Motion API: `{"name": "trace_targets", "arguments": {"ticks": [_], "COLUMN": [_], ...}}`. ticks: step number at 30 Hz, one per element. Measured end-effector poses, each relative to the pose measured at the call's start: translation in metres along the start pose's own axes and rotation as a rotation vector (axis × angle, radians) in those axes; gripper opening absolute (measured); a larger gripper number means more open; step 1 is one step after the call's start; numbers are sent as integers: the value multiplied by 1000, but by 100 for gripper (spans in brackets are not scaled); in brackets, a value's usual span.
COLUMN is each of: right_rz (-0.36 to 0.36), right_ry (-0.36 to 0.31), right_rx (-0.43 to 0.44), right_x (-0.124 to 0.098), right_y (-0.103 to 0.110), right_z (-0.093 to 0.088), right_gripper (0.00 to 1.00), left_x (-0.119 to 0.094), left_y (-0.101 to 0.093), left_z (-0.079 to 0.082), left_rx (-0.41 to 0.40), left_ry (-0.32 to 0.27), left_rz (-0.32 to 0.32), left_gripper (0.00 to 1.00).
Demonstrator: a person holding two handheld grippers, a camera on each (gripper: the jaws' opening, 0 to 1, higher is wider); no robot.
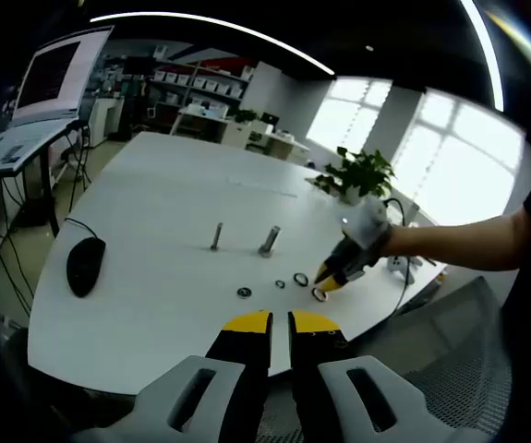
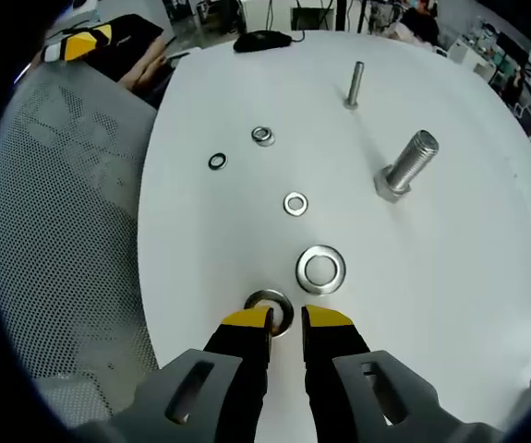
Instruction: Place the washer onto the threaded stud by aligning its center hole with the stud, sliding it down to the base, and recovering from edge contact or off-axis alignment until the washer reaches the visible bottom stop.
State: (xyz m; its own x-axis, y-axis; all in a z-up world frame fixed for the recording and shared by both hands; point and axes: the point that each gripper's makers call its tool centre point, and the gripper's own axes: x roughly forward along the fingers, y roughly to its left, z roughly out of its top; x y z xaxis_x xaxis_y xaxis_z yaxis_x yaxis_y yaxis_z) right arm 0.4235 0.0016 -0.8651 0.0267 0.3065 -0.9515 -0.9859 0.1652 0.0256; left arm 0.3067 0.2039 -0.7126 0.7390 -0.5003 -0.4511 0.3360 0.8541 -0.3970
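— Where do we look from in the left gripper view?
— From far back, off the white table (image 1: 154,185), facing across it.
— And the right gripper view?
— Close above that table (image 2: 450,277), looking down. Both views share the big stud (image 1: 270,241) (image 2: 405,166).

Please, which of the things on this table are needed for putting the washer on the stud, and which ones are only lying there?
For the job:
- right tool, at the near washer
- large washer
- thick stud
- thin stud
- three small washers, e.g.

Only lying about:
- mouse
- potted plant
- laptop
- left tool, idle
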Motion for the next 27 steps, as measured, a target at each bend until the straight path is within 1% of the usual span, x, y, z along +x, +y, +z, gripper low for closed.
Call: {"name": "trace_targets", "arguments": {"ticks": [9,16,22,23,27], "right_rz": [8,-15,-17,-18,-17], "right_ry": [30,45,40,38,33], "right_rx": [-31,-90,-85,-90,-81], "right_x": [4,4,3,4,4], "right_y": [1,-1,-2,-3,-3], "right_z": [-1,-2,-1,-2,-3], "right_gripper": [15,12,10,8,8], "left_x": [0,0,0,0,0], "left_y": [0,1,1,1,0], "left_z": [0,1,0,0,-1], "left_rx": [-1,-4,-5,-5,-5], "left_ry": [-2,-5,0,0,3], "left_rz": [1,2,3,3,4], "left_gripper": [4,4,4,4,4]}}
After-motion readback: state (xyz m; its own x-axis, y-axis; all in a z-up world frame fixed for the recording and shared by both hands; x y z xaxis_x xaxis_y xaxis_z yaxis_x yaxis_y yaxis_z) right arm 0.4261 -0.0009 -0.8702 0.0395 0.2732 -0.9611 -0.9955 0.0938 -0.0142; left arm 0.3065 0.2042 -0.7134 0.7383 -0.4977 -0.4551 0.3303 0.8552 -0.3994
